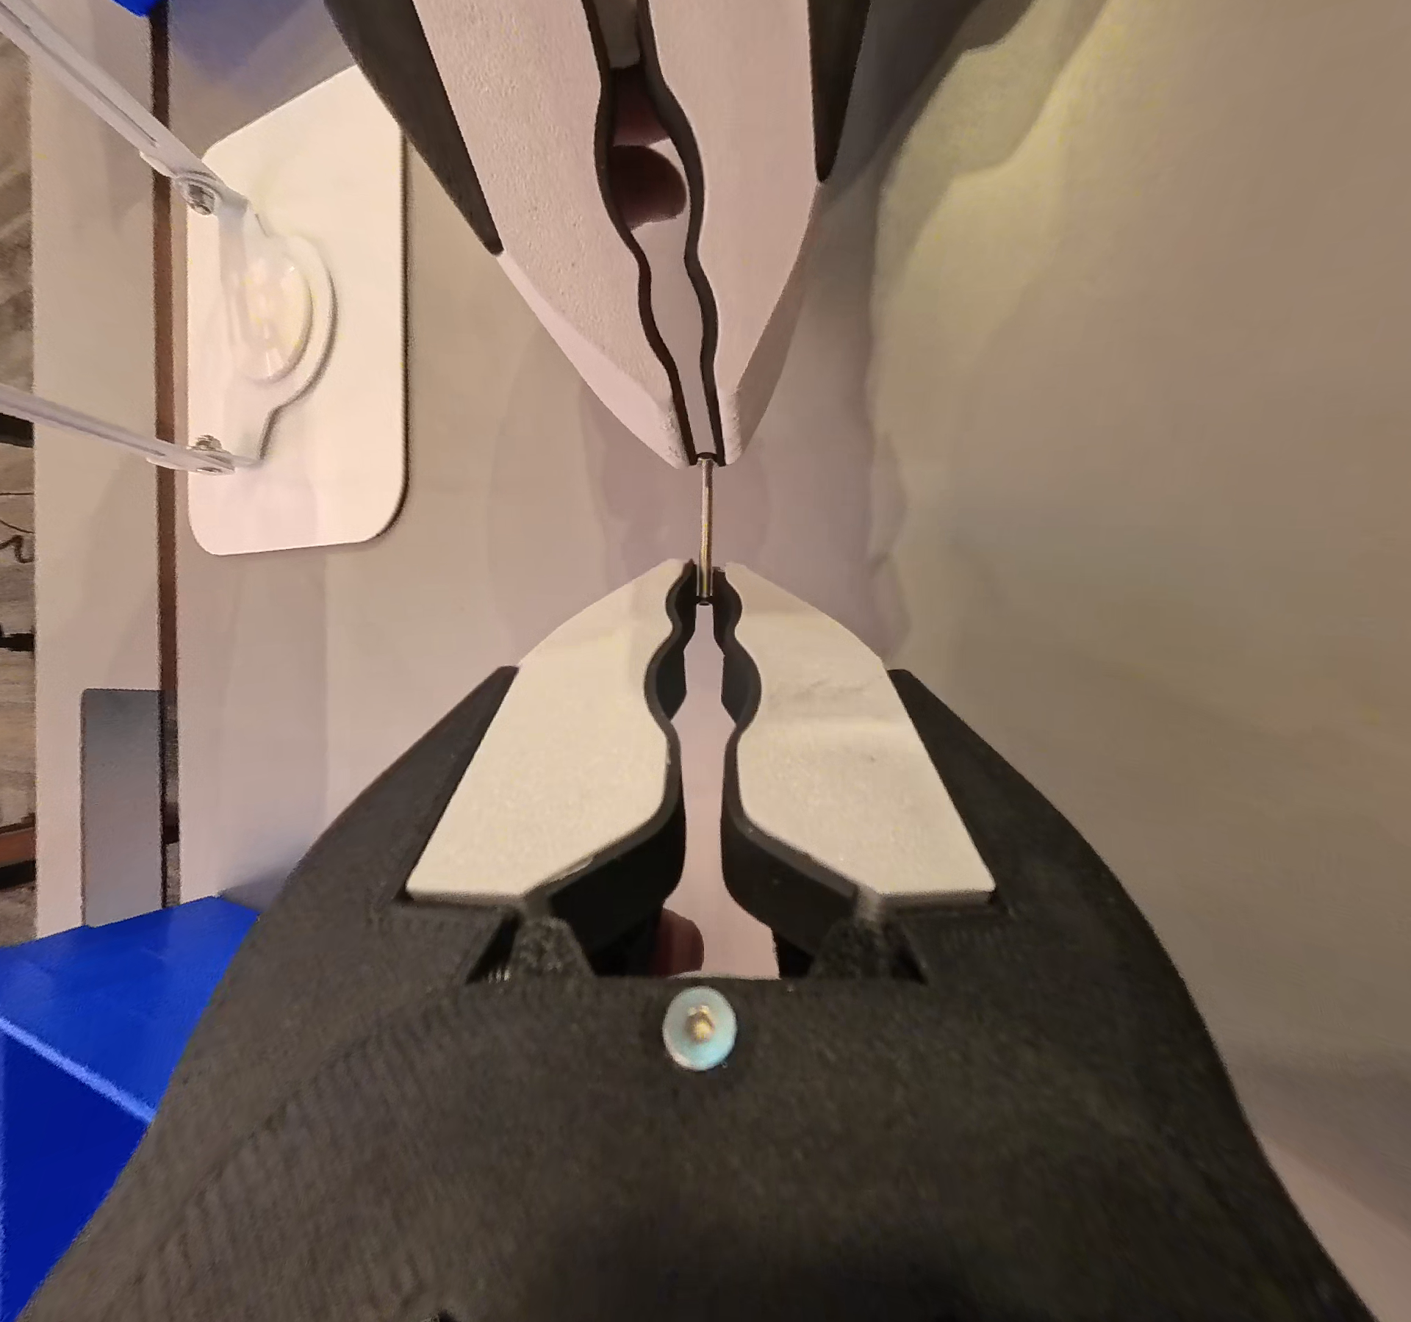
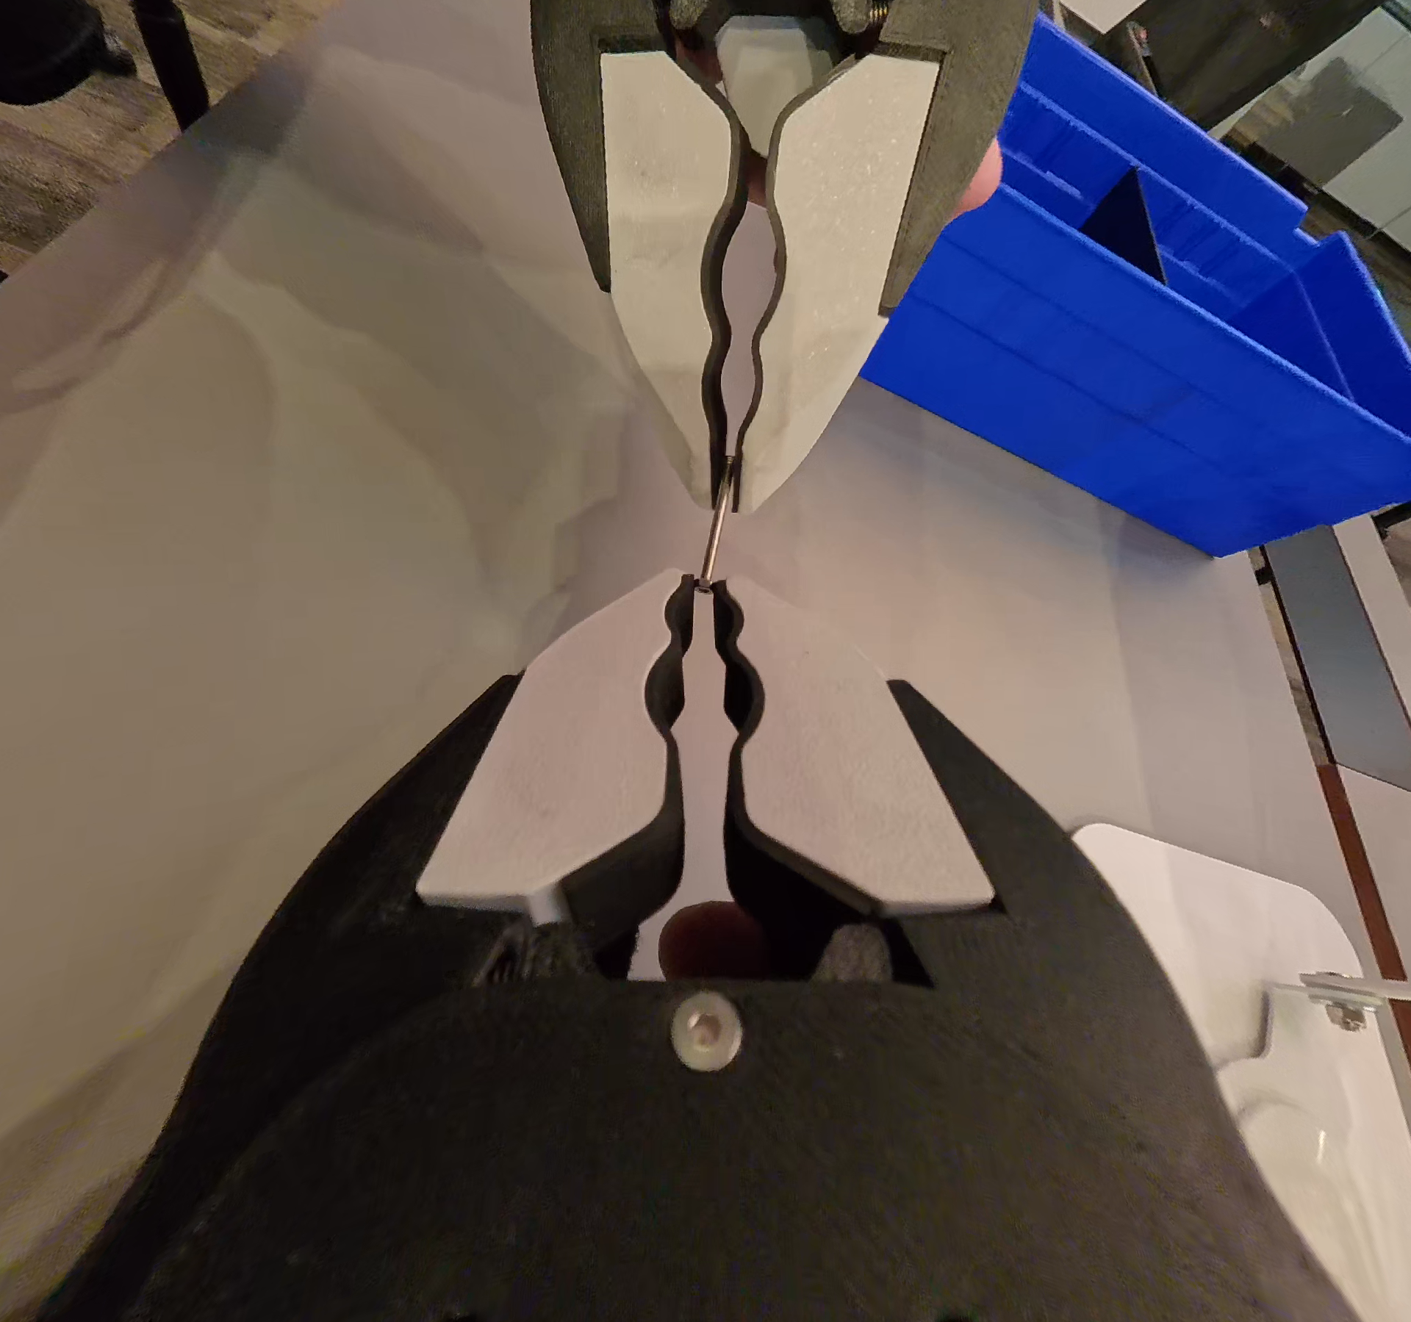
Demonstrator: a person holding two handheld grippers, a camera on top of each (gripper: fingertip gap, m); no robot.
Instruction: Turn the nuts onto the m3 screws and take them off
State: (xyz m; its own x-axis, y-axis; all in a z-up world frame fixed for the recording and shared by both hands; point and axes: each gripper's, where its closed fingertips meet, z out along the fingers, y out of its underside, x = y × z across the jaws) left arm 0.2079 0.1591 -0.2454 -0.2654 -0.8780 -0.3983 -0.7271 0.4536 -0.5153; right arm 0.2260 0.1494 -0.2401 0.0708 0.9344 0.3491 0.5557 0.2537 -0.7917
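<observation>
I have both grippers meeting tip to tip over the white worktop [image 1: 1069, 598], with one thin metal screw [image 1: 704, 522] bridging the small gap between them. My left gripper [image 1: 704, 583] has its jaws together on the near end of the screw; in its own view the shaft runs a short way in between the tips. The right gripper [image 1: 706, 455] comes in from the top of that view, jaws pinched on the far end. In the right wrist view my right gripper [image 2: 702, 584] clamps a tiny ring-like end piece at its tips, possibly the nut, too small to tell. From there the screw [image 2: 714, 545] slants up slightly to the right into the left gripper [image 2: 727, 484].

The screw hangs in the air, clear of the worktop, with open surface below it and to the right in the left wrist view. A blue bin [image 2: 1145, 384] sits just beside the left gripper, close to its outer edge. A white plate [image 1: 305, 339] with a clear bracket [image 1: 267, 308] lies on the other side, well apart from the tips. A fingertip [image 2: 985, 178] shows behind the left gripper's frame.
</observation>
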